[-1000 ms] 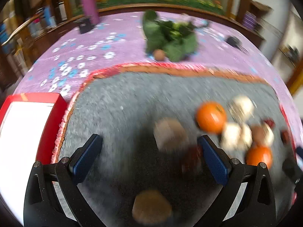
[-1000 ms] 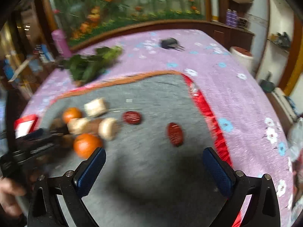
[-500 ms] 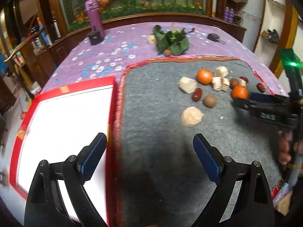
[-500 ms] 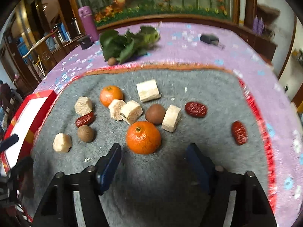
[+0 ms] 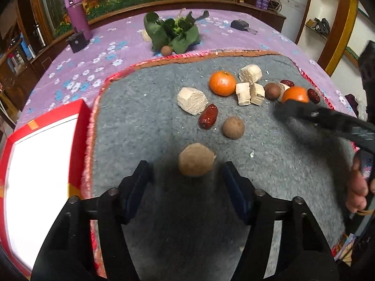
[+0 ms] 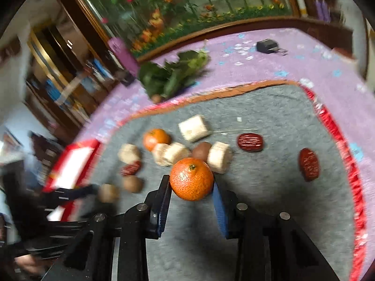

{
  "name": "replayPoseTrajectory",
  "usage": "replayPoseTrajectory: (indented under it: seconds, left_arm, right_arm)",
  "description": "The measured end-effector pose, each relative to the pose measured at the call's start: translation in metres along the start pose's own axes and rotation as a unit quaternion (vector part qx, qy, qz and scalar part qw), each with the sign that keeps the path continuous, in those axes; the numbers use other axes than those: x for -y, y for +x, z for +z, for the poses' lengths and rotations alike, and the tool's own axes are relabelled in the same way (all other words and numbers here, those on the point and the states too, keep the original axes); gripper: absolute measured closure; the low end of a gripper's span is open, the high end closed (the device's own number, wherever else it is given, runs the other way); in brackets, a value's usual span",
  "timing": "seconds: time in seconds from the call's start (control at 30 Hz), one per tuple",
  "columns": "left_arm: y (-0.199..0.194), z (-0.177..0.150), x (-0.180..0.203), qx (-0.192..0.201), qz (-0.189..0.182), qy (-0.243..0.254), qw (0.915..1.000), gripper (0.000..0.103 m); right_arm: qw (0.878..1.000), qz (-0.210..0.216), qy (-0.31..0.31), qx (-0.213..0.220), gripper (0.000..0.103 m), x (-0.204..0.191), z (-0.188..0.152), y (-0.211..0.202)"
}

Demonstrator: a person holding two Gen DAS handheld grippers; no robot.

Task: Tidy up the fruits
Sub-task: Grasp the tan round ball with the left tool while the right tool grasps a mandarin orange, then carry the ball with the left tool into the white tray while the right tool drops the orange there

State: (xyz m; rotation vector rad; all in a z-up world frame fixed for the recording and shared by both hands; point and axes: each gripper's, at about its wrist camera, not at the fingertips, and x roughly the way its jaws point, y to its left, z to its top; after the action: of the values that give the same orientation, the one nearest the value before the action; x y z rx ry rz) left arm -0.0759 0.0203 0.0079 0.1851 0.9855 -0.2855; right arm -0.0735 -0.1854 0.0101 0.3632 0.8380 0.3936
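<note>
Fruit lies scattered on a grey mat [image 5: 145, 117]. In the left wrist view my left gripper [image 5: 186, 166] points down at a tan round piece [image 5: 196, 162], which lies between its closing jaws with a gap on each side. In the right wrist view my right gripper [image 6: 190, 182] has its closing jaws around an orange mandarin [image 6: 191, 179], and both blue pads touch its sides. The same mandarin [image 5: 295, 94] shows behind the right gripper's black finger [image 5: 293, 107]. A second mandarin [image 5: 222, 83] sits further back among pale chunks [image 5: 192, 100], red dates [image 5: 208, 119] and a brown round fruit [image 5: 233, 127].
A red-rimmed white tray [image 5: 82, 112] lies left of the mat. Leafy greens [image 5: 173, 32], a purple bottle [image 5: 77, 14] and a small black item [image 5: 239, 24] are on the purple flowered cloth behind. Two dates [image 6: 249, 142] lie right of the pile. A hand [image 5: 358, 187] shows at right.
My left gripper moved right from the tray edge to the tan piece and narrowed around it. My right gripper advanced to the front mandarin and its jaws came in onto it.
</note>
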Motion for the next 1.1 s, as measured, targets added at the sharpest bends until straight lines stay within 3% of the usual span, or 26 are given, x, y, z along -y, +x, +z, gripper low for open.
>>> replayPoseTrajectory:
  seconds: [0.07, 0.17, 0.47, 0.8, 1.0, 1.1]
  left_arm:
    - [0.002, 0.002, 0.002, 0.002, 0.007, 0.008, 0.9999, 0.047]
    - [0.004, 0.003, 0.001, 0.010, 0.004, 0.009, 0.9999, 0.056]
    - [-0.004, -0.003, 0.003, 0.041, 0.002, 0.025, 0.9989, 0.074]
    - [-0.030, -0.019, -0.015, 0.078, -0.042, -0.020, 0.9959, 0.074]
    - [-0.074, -0.035, -0.047, 0.126, -0.028, -0.066, 0.9895, 0.074]
    - [-0.103, -0.049, -0.073, 0.157, 0.002, -0.095, 0.9831, 0.074]
  right_arm:
    - [0.999, 0.030, 0.005, 0.012, 0.069, 0.000, 0.001, -0.004]
    - [0.999, 0.038, 0.004, 0.020, 0.069, -0.003, 0.001, -0.006]
    - [0.999, 0.029, 0.004, 0.034, 0.069, -0.004, 0.001, -0.011]
    - [0.999, 0.034, 0.007, 0.032, 0.069, -0.014, -0.001, -0.007]
    - [0.996, 0.068, -0.063, 0.006, 0.069, -0.084, -0.007, 0.012]
    - [0.990, 0.104, -0.089, -0.013, 0.069, -0.125, -0.009, 0.030]
